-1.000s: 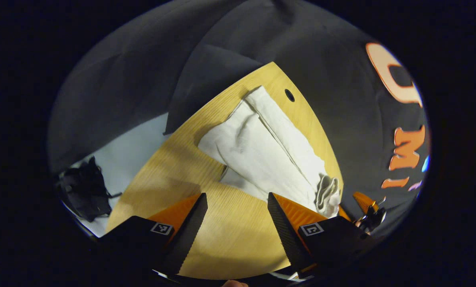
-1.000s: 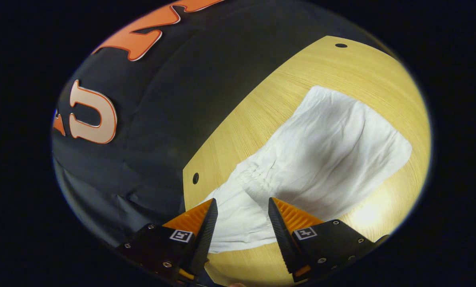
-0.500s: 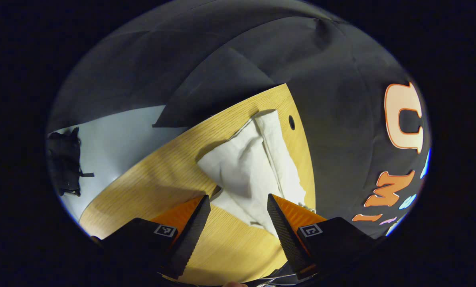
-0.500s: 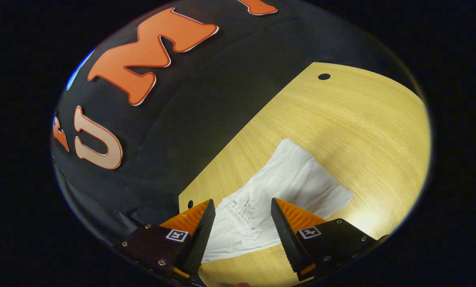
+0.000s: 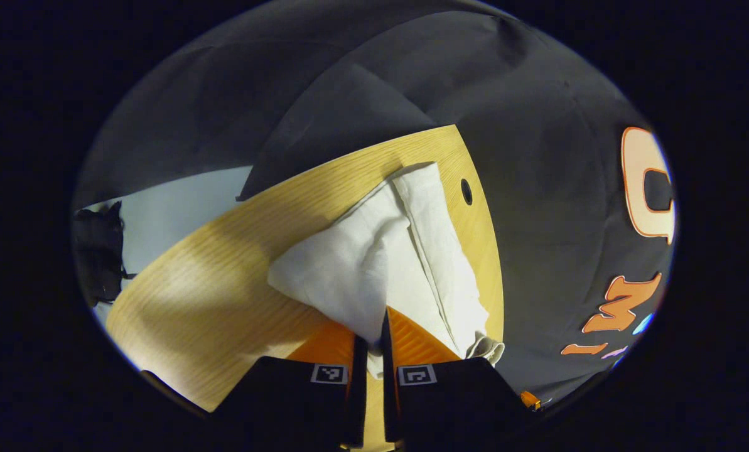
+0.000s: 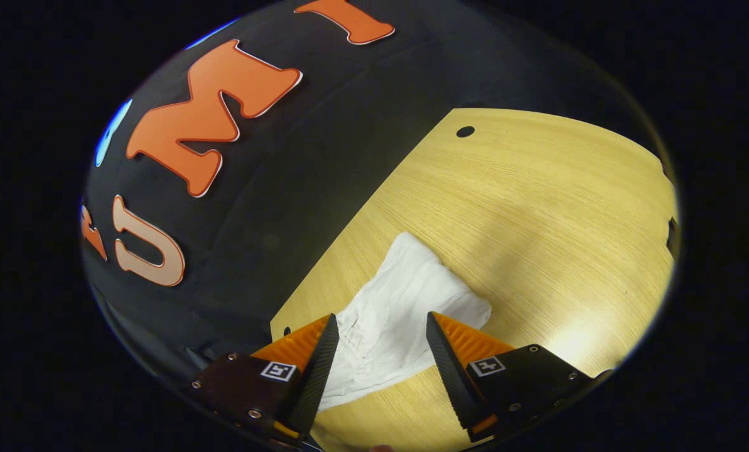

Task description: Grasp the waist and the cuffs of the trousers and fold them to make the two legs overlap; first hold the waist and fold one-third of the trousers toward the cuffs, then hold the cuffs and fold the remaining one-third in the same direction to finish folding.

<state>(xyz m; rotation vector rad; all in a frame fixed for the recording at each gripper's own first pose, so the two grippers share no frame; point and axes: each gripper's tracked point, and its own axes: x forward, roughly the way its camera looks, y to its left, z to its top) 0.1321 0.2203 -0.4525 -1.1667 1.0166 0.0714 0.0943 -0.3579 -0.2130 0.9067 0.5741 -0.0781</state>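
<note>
— Wooden table point(image 5: 223, 263) under both tools; what changed at the near end?

— A moment ago the left gripper point(image 5: 369, 339) stood spread; now it is pinched on a fold of the white trousers point(image 5: 374, 263), lifting it into a peak. I judge the fold is starting.

— And the other?

— The right gripper point(image 6: 377, 342) stays spread, the gathered waist point(image 6: 355, 333) between its fingers — not yet clamped.

— Room?

— Trousers run along the table's right edge by a hole point(image 5: 466, 191); bare wood lies left and beyond, before the black cloth point(image 5: 349, 81).
</note>
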